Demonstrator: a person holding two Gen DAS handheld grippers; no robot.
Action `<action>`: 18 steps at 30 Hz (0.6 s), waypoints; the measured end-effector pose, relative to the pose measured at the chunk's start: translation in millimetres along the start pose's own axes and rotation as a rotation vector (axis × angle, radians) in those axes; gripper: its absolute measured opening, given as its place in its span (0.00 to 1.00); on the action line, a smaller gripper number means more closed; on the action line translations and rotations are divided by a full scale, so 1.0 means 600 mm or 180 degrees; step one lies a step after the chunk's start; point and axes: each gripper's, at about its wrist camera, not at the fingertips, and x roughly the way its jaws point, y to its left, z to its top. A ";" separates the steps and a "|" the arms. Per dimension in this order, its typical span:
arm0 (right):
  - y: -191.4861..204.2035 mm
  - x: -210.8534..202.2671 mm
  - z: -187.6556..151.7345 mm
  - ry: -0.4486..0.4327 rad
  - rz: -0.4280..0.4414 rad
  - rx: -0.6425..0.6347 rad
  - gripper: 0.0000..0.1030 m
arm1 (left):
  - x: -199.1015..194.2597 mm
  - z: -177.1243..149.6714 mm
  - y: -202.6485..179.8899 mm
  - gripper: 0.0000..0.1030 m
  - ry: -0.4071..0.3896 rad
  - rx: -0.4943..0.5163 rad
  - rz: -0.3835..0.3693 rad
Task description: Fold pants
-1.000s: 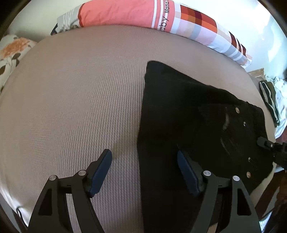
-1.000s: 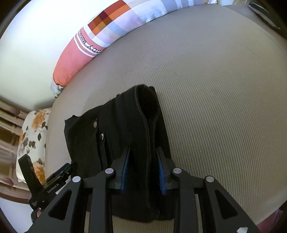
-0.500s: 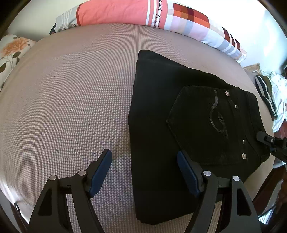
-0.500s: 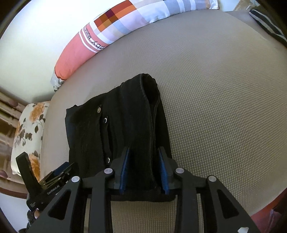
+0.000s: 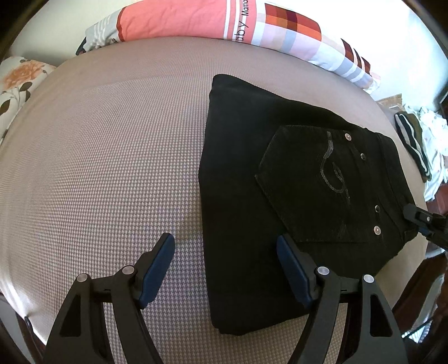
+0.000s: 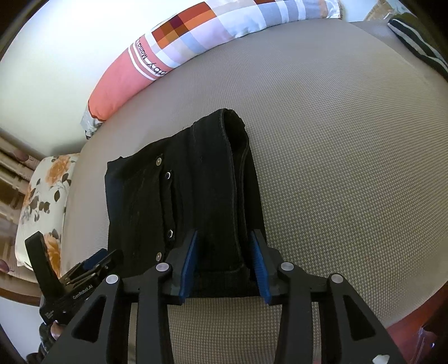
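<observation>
The black pants (image 5: 280, 179) lie folded into a compact rectangle on the beige mattress (image 5: 112, 156), back pocket with rivets facing up. My left gripper (image 5: 225, 260) is open and empty, raised above the pants' left edge. In the right wrist view the pants (image 6: 196, 190) show their waistband end nearest me. My right gripper (image 6: 224, 261) has its blue pads on either side of a thick fold of the waistband, half closed around it. The right gripper's tip also shows in the left wrist view (image 5: 425, 221) at the pants' right edge.
A long pink, white and checked bolster pillow (image 5: 224, 25) lies along the far edge of the mattress. A floral pillow (image 6: 42, 201) sits at the left end. A pile of clothes (image 5: 420, 145) lies beyond the right side. The wooden bed frame (image 6: 414, 330) borders the near edge.
My left gripper has risen and pulled back from the pants, staying open. My right gripper's jaws have widened a little around the waistband fold and it has drawn back slightly. The pants lie flatter.
</observation>
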 end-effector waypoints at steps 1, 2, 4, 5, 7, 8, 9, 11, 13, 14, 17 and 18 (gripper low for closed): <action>0.000 0.000 0.000 0.0000 0.0000 -0.0007 0.35 | 0.000 0.000 0.000 0.73 0.0000 -0.0001 -0.0003; 0.001 -0.001 0.000 -0.0003 0.0001 -0.0017 0.35 | 0.000 -0.001 0.000 0.73 0.0000 0.0004 -0.0004; 0.006 -0.002 -0.001 -0.0002 0.0012 -0.0078 0.32 | 0.002 0.001 0.001 0.73 0.0005 0.0009 -0.0005; 0.008 -0.004 -0.002 -0.0013 0.0012 -0.0119 0.28 | 0.001 0.001 0.000 0.73 0.0006 0.0007 -0.0005; 0.014 -0.011 -0.002 -0.0042 -0.0076 -0.0204 0.18 | 0.001 0.000 0.000 0.73 0.0001 0.0022 0.0004; 0.014 -0.014 -0.002 -0.0050 -0.0117 -0.0225 0.10 | 0.001 0.000 0.000 0.73 0.0001 0.0029 0.0009; 0.011 -0.019 -0.002 -0.0038 -0.0049 -0.0198 0.09 | 0.000 -0.002 0.000 0.73 0.0002 0.0032 0.0008; 0.004 -0.025 -0.003 -0.0010 -0.0005 -0.0132 0.08 | -0.001 -0.002 -0.003 0.73 0.0006 0.0050 0.0013; 0.003 -0.023 -0.006 0.0026 -0.0041 -0.0131 0.08 | -0.001 -0.003 -0.004 0.73 0.0017 0.0078 0.0017; 0.003 -0.022 -0.008 0.0028 -0.0086 -0.0159 0.08 | 0.000 -0.004 -0.006 0.73 0.0028 0.0106 0.0026; -0.001 -0.005 -0.015 0.0102 -0.0208 -0.0171 0.08 | 0.003 -0.007 -0.009 0.73 0.0043 0.0178 0.0056; -0.005 0.001 -0.016 0.0123 -0.0234 -0.0163 0.08 | 0.005 -0.008 -0.009 0.73 0.0048 0.0175 0.0049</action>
